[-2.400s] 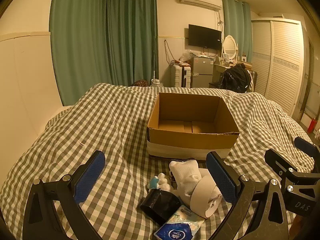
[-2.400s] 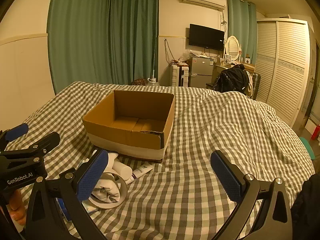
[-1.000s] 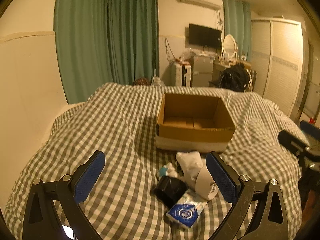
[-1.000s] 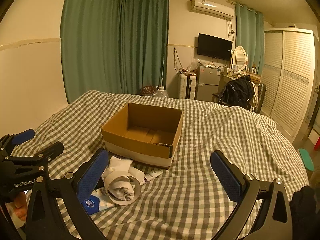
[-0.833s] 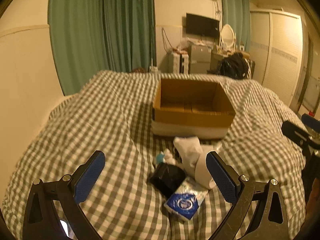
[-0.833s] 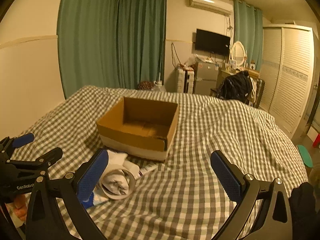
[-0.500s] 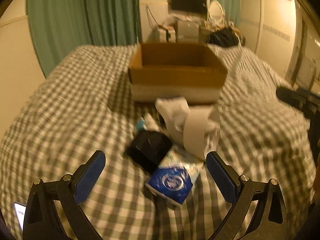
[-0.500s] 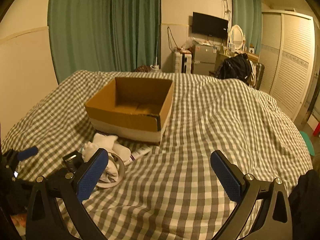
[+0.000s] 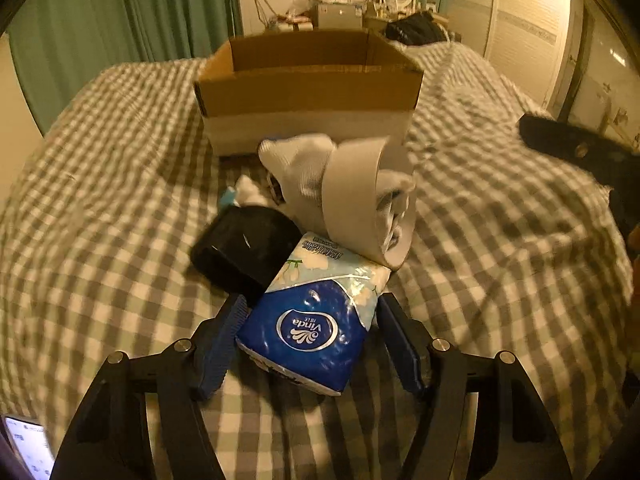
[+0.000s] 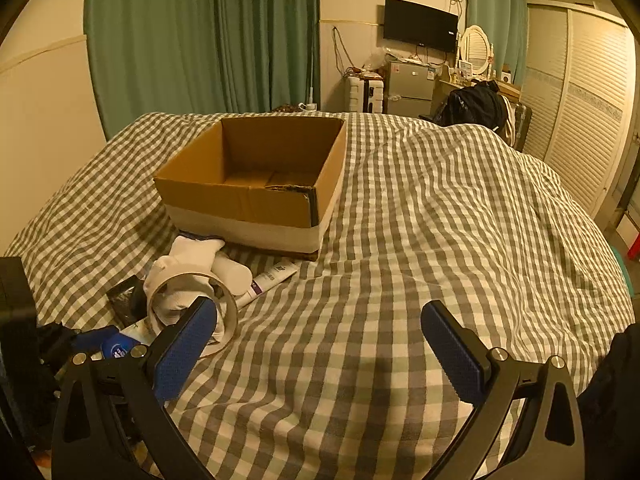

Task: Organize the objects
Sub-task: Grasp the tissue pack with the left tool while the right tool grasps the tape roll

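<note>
Closing on the tissue pack (image 9: pixel 316 312) is the step in hand, as I judge it: the left claw (image 9: pixel 310 340) has its two blue pads on either side of the pack's near end, the left pad just beside or touching the wrapper, the right pad just beside it with a sliver of gap. The jaws are partly drawn in but I would not call them clamped yet. The pack lies on the checked bedspread (image 9: pixel 100 200), tilted, its far end propped against the black pouch (image 9: pixel 244 248) ahead and to the left of the claw, and against the tape roll (image 9: pixel 360 196) ahead and slightly right. A white sock (image 9: pixel 304 164) is stuffed through that roll.

To do it well, squeeze across the pack's width near its middle, not the tip, since the soft wrapper will likely crumple and slip. Lift straight up first so the roll and pouch are not dragged along, then carry forward to the cardboard box (image 9: pixel 308 92), which stands directly ahead beyond the pile, open at the top. It looks empty from the right-hand view.

The right claw (image 10: pixel 320 344) is spread wide and holds nothing, hovering over bare bedspread; the pile sits off its left finger, with a tube (image 10: pixel 268 280) lying ahead-left of it. It should probably keep out of the way.
</note>
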Tool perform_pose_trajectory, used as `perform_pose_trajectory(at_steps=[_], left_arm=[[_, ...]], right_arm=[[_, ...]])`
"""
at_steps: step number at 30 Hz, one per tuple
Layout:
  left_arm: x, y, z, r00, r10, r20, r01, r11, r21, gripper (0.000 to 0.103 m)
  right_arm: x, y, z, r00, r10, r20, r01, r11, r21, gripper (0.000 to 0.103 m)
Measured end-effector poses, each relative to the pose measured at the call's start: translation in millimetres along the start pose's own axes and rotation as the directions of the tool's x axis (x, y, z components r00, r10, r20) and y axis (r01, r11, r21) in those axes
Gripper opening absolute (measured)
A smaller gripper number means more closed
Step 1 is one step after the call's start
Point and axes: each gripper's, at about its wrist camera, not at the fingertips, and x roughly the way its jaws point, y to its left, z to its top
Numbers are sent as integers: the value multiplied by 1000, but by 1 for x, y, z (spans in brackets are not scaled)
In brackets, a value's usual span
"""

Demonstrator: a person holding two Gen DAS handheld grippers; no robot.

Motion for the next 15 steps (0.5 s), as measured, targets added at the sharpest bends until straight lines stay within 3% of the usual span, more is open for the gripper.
perform_pose_trajectory(at_steps=[7,11,15], left_arm=[[-36,25,11,990,89,112,-86,996,-31,69],[-38,52,16,976,182,119,-173,981,-84,69],[-36,72,18,970,215,115,-201,971,-127,69]], right_arm=[[2,29,5,994,112,-12,-112,991,-70,103],[16,53,8,982,181,-55,-186,975,-120,103],[34,70,7,964,243,-104,-257,955,-151,103]])
